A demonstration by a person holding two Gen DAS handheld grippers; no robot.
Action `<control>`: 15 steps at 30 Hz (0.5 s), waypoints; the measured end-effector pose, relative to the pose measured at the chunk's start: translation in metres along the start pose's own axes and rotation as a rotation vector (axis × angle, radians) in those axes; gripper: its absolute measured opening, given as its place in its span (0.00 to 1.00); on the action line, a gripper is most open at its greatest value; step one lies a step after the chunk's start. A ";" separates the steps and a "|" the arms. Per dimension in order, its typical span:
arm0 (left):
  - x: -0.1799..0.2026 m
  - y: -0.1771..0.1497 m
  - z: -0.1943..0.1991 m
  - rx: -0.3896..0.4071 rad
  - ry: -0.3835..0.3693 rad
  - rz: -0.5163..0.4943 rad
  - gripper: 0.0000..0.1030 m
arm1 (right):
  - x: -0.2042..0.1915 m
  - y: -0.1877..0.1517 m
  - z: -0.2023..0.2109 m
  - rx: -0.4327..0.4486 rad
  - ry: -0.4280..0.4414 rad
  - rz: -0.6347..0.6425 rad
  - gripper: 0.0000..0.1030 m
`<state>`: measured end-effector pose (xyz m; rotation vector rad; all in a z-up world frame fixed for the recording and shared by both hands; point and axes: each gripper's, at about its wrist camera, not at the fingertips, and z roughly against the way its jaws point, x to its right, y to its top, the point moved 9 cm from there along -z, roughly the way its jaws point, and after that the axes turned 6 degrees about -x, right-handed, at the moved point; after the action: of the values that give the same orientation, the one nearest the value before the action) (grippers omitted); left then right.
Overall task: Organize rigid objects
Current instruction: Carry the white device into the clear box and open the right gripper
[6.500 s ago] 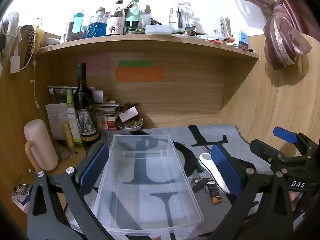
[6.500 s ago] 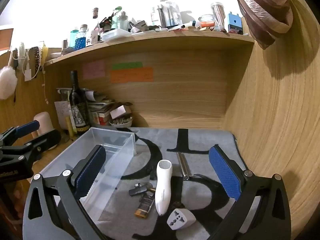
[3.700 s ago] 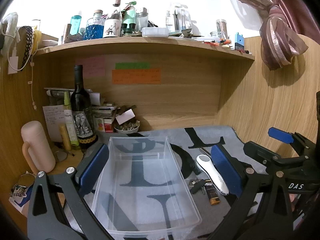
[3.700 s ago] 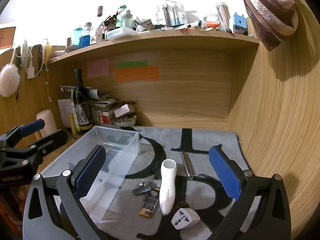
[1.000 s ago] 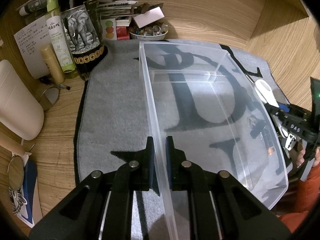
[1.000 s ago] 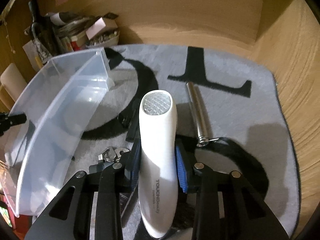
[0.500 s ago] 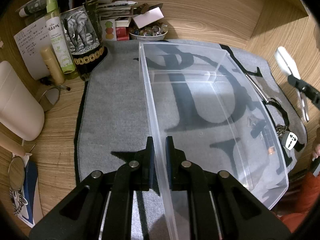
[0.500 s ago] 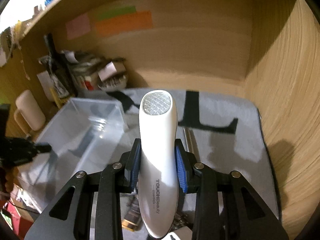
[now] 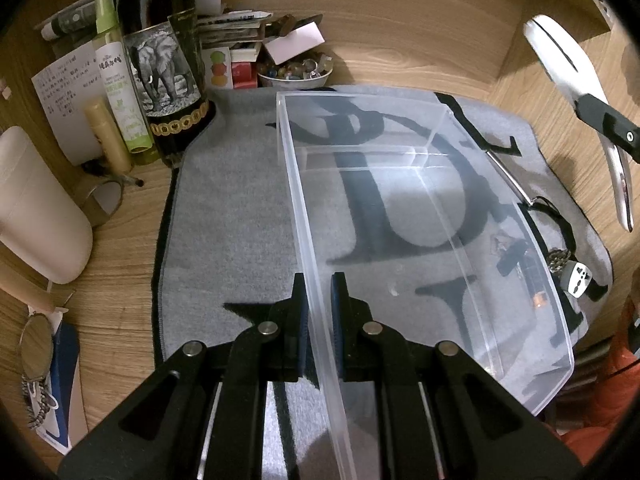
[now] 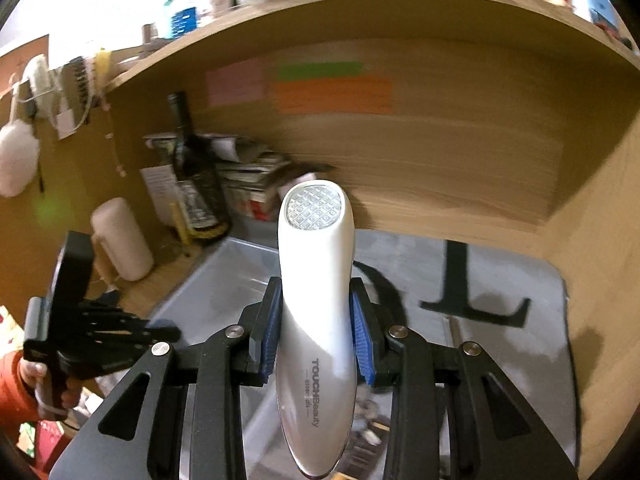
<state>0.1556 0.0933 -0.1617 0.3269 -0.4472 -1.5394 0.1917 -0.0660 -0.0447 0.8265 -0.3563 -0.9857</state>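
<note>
Right wrist: right tongs pinch white device lengthwise, head forward; left tongs clamp bin wall

Black fingers with blue pads, silver screws.

The left wrist view looks steeply down, close over the clear plastic bin on the grey mat. The right wrist view faces level toward the desk's back wall. Both share the wine bottle, upper left.
</note>
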 end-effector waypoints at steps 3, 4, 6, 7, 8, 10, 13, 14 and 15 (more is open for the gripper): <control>0.000 0.000 0.000 0.002 0.000 -0.001 0.11 | -0.014 0.000 -0.010 -0.014 0.026 0.022 0.29; 0.000 0.000 0.000 0.003 -0.001 0.000 0.11 | -0.019 -0.001 -0.014 -0.023 0.036 0.028 0.29; 0.000 0.000 0.000 0.005 -0.002 -0.002 0.11 | -0.028 -0.002 -0.024 -0.044 0.050 0.038 0.29; 0.000 -0.001 0.000 0.005 -0.002 -0.003 0.11 | -0.033 -0.004 -0.029 -0.056 0.058 0.045 0.29; -0.001 -0.001 0.001 0.006 -0.001 -0.004 0.11 | -0.036 -0.006 -0.033 -0.068 0.064 0.049 0.29; 0.000 -0.001 0.001 0.007 0.002 -0.007 0.11 | -0.043 -0.012 -0.044 -0.097 0.071 0.062 0.29; 0.001 -0.001 0.001 0.011 0.008 -0.014 0.11 | -0.050 -0.021 -0.062 -0.147 0.078 0.075 0.29; 0.001 -0.001 0.001 0.012 0.010 -0.015 0.11 | -0.052 -0.023 -0.067 -0.161 0.077 0.081 0.29; 0.001 -0.001 0.001 0.012 0.011 -0.016 0.11 | -0.053 -0.026 -0.073 -0.177 0.074 0.087 0.29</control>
<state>0.1543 0.0920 -0.1614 0.3487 -0.4468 -1.5501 0.1929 0.0046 -0.1072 0.6789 -0.2359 -0.8896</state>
